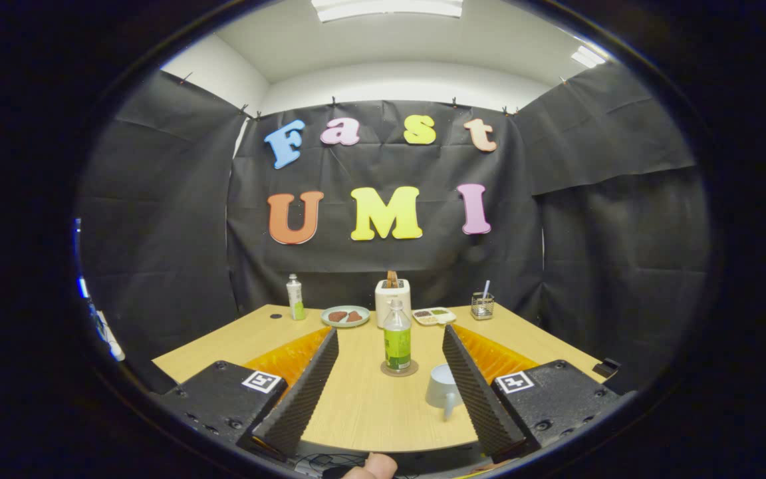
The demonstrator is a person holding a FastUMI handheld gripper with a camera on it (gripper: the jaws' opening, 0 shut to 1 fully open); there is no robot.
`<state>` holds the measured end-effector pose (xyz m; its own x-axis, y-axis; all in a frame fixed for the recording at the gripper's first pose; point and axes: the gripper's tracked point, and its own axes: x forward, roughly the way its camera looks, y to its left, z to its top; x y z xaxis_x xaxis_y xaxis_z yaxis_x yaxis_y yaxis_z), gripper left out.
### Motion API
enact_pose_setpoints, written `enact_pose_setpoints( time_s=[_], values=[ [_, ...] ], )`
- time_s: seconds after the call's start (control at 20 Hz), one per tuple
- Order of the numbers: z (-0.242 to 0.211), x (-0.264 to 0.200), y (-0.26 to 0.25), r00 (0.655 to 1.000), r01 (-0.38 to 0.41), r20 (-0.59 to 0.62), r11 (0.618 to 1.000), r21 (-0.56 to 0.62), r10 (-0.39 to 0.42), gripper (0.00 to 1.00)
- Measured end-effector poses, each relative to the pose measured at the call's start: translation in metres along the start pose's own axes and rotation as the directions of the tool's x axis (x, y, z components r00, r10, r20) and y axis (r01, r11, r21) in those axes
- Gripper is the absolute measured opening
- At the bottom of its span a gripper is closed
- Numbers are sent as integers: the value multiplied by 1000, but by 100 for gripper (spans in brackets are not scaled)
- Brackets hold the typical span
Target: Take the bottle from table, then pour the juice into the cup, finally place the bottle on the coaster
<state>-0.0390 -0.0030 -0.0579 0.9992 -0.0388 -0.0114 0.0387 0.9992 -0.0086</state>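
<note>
The gripper [389, 336] has its fingers spread wide and pinches nothing; between them, near the middle of the frame, the bottle [397, 338] stands upright on the coaster [399, 369]; just right of it, against the right finger, the cup [444, 388] sits on the table [363, 406]; beyond, toward the back wall, stand a toaster [393, 301], a plate [345, 316], a small tray [434, 316], a second bottle [295, 297] and a wire holder [482, 305].
</note>
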Motion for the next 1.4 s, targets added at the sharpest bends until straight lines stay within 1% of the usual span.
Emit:
enact_pose_setpoints(
  time_s=[0.2, 0.35, 0.5, 0.8, 1.05, 1.4],
  values=[
    [-2, 0, -4, 1000, 14, -6, 1000, 11, -14, 100],
    [0, -2, -7, 999, 39, -3, 999, 7, -39, 100],
    [1, -4, -6, 999, 47, 4, 999, -6, -47, 100],
    [-1, -2, -3, 999, 33, 0, 999, -3, -33, 100],
    [-7, 2, -6, 999, 34, -16, 999, 19, -34, 100],
    [-4, 0, -13, 999, 45, -4, 998, 41, -45, 100]
  ],
)
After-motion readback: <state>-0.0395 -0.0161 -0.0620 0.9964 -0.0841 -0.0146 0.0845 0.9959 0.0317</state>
